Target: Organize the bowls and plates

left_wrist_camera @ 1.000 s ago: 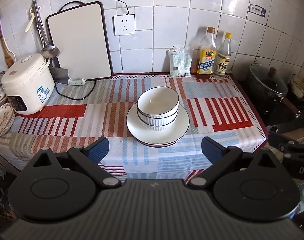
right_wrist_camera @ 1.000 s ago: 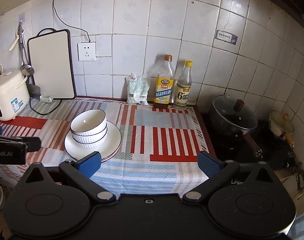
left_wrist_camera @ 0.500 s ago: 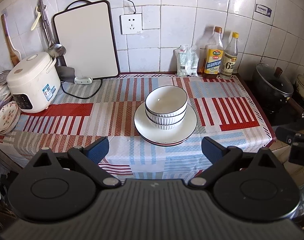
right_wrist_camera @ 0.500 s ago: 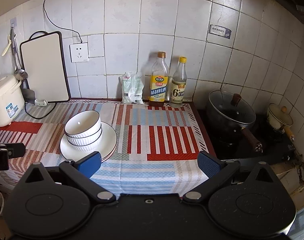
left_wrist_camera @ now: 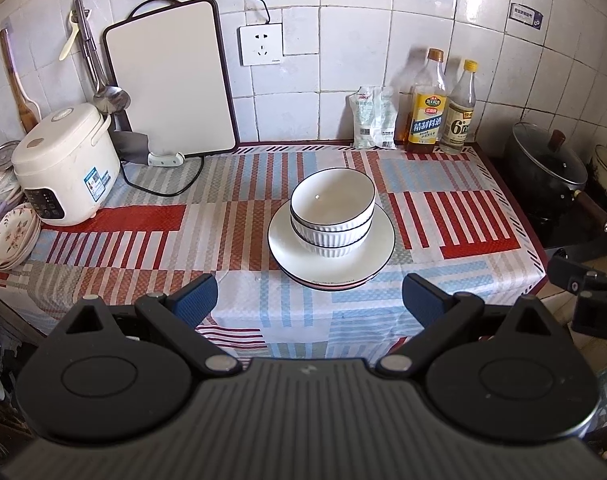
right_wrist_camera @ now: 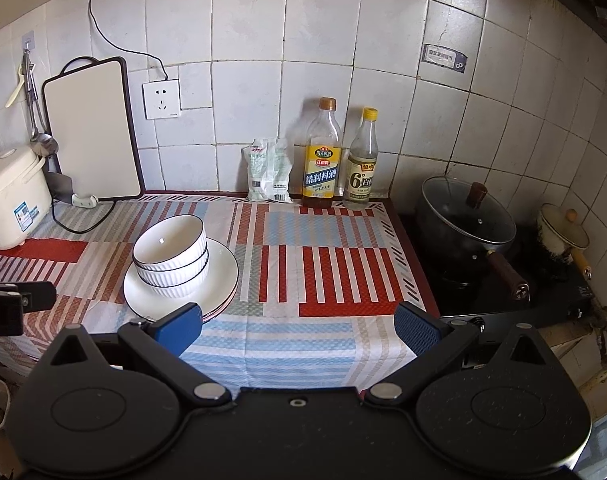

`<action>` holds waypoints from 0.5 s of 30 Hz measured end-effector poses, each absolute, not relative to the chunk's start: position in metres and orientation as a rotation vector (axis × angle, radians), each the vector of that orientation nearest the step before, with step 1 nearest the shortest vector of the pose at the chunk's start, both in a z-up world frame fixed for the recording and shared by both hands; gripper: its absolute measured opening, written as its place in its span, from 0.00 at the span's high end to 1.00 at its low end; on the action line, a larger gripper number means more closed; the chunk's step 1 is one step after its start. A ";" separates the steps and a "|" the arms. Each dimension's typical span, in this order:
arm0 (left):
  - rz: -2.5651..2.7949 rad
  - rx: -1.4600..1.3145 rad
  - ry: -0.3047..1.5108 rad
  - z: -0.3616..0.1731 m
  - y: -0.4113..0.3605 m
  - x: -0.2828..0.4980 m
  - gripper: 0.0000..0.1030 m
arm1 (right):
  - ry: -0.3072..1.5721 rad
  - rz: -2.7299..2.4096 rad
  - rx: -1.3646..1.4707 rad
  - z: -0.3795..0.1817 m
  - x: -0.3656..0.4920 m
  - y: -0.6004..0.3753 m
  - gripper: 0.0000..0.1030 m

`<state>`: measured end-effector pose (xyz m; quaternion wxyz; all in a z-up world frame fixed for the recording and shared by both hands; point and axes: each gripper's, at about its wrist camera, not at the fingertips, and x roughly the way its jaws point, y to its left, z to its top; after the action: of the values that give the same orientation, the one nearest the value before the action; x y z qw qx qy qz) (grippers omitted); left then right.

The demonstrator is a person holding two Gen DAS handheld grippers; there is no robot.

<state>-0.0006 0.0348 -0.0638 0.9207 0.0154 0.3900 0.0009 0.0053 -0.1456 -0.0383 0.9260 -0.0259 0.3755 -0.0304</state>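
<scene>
Your left gripper [left_wrist_camera: 309, 296] sits nearest, its jaws spread wide with nothing between the blue pads [left_wrist_camera: 193, 296], hanging over the front edge of the counter. Your right gripper [right_wrist_camera: 297, 326] is likewise splayed apart and empty, held off to the right of the dishes, its left pad just in front of the plate rim in its own view. Just beyond the left gripper, on the striped tablecloth [left_wrist_camera: 143, 236], the stacked plates [left_wrist_camera: 367, 264] lie near the middle of the counter, and two white ribbed bowls [left_wrist_camera: 332, 208] nest one inside the other on top of them, set toward the back of the plate. At the far left edge a flowered dish [left_wrist_camera: 11, 236] lies beside the white rice cooker [left_wrist_camera: 65, 164]. To the right, past the cloth's edge, a dark lidded pot [right_wrist_camera: 467, 220] and a small cream pot [right_wrist_camera: 561, 234] sit on the stove. Against the tiled wall stand a white cutting board [left_wrist_camera: 171, 76], a plastic pouch [left_wrist_camera: 373, 118], an amber bottle [left_wrist_camera: 427, 108] and a clear bottle [left_wrist_camera: 459, 114] side by side, with a ladle [left_wrist_camera: 103, 76] hanging above the cooker.
</scene>
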 end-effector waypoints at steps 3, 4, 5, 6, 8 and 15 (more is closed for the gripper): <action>0.004 0.047 0.800 -0.065 0.034 0.000 0.03 | 0.769 -0.061 -0.053 -0.038 0.006 -0.146 0.00; 0.002 0.047 0.799 -0.064 0.035 0.000 0.03 | 0.769 -0.061 -0.054 -0.038 0.006 -0.145 0.00; 0.000 0.048 0.800 -0.064 0.035 0.000 0.03 | 0.770 -0.062 -0.054 -0.039 0.006 -0.145 0.00; -0.002 0.047 0.801 -0.064 0.035 0.000 0.03 | 0.771 -0.063 -0.055 -0.039 0.006 -0.145 0.00; -0.003 0.046 0.795 -0.064 0.035 0.000 0.03 | 0.773 -0.064 -0.059 -0.039 0.006 -0.144 0.00; 0.003 0.032 0.801 -0.065 0.038 0.001 0.03 | 0.779 -0.068 -0.069 -0.040 0.007 -0.142 0.00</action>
<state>0.0007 0.0376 -0.0651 0.9207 0.0156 0.3899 0.0013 0.0070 -0.1417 -0.0403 0.9239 -0.0336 0.3797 -0.0334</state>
